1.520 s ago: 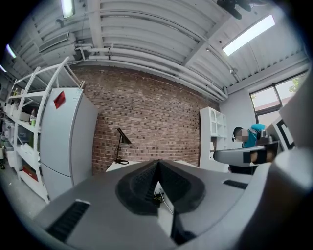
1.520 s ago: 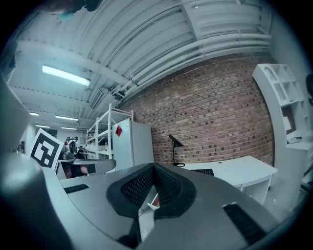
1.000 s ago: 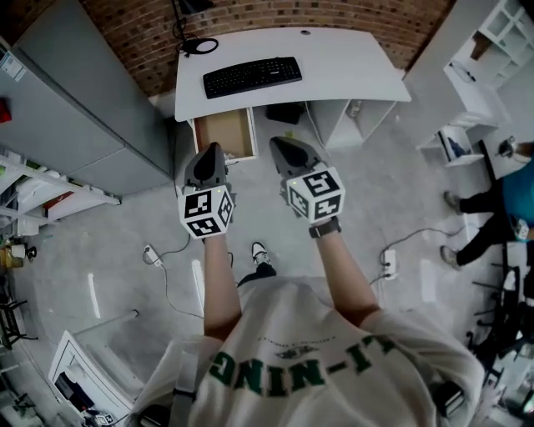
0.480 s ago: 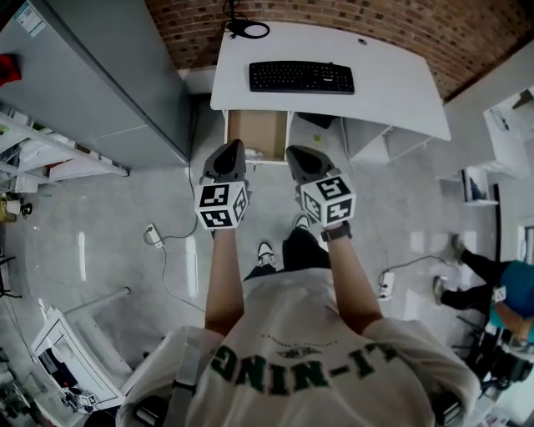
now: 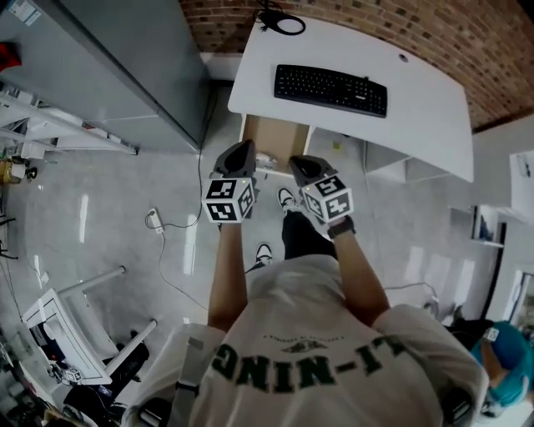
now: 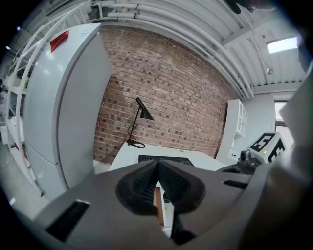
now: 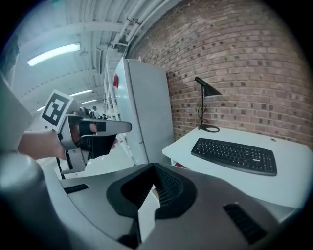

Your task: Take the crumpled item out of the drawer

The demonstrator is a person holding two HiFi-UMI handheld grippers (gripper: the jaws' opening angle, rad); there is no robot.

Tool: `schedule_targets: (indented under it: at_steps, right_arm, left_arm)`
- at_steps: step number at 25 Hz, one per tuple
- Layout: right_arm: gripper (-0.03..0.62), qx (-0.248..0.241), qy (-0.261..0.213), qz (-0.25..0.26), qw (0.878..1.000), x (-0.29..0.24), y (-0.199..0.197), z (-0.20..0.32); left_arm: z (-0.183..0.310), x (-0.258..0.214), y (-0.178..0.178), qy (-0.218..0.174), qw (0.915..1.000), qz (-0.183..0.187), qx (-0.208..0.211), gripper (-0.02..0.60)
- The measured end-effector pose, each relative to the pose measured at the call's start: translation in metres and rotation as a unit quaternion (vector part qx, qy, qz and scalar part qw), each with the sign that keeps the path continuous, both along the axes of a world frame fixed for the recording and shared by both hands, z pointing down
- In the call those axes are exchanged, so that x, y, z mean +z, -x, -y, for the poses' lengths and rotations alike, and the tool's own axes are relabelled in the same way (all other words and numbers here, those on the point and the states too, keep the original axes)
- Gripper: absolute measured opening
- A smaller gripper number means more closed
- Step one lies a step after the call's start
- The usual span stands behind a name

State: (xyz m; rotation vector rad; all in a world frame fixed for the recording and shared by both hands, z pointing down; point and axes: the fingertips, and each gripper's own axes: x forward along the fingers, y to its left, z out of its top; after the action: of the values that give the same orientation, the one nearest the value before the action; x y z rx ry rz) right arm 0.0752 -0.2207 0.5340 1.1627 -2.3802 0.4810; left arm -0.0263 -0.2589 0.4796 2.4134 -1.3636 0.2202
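Under the white desk (image 5: 417,92) a wooden drawer (image 5: 274,133) stands pulled out. A small pale lump (image 5: 265,158) lies at its near end, too small to make out clearly. My left gripper (image 5: 240,153) hovers over the drawer's near left corner, jaws shut and holding nothing. My right gripper (image 5: 302,165) is just right of the drawer's front, also shut and empty. In the left gripper view the shut jaws (image 6: 157,166) point at the desk, and a strip of the drawer's (image 6: 158,207) brown side shows below them. In the right gripper view the shut jaws (image 7: 154,168) aim at the desk edge.
A black keyboard (image 5: 330,88) and a lamp base (image 5: 282,22) sit on the desk. A tall grey cabinet (image 5: 125,67) stands left of it, against the brick wall (image 5: 450,33). Cables and a power strip (image 5: 154,220) lie on the floor at left. A person in teal (image 5: 501,350) is at lower right.
The person has stepped up to the desk, so the drawer lies right under the grippers. Both grippers have come forward and lower, still shut.
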Motion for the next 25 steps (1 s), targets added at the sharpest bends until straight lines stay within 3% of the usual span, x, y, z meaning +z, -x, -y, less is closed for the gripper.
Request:
schedule_targets:
  at_steps: [7, 13, 25]
  right_arm:
    - [-0.005, -0.055, 0.067, -0.015, 0.996, 0.062, 0.008, 0.037]
    - [-0.005, -0.112, 0.117, -0.038, 0.986, 0.119, 0.02, 0.045]
    - [-0.005, -0.161, 0.18, -0.073, 0.968, 0.223, 0.036, 0.085]
  left_arm:
    - [0.029, 0.042, 0.01, 0.047, 0.9983, 0.016, -0.031, 0.0]
    - [0.039, 0.071, 0.012, 0.088, 0.9942, 0.005, -0.063, 0.0]
    - [0.058, 0.154, 0.022, 0.151, 0.984, -0.001, -0.095, 0.0]
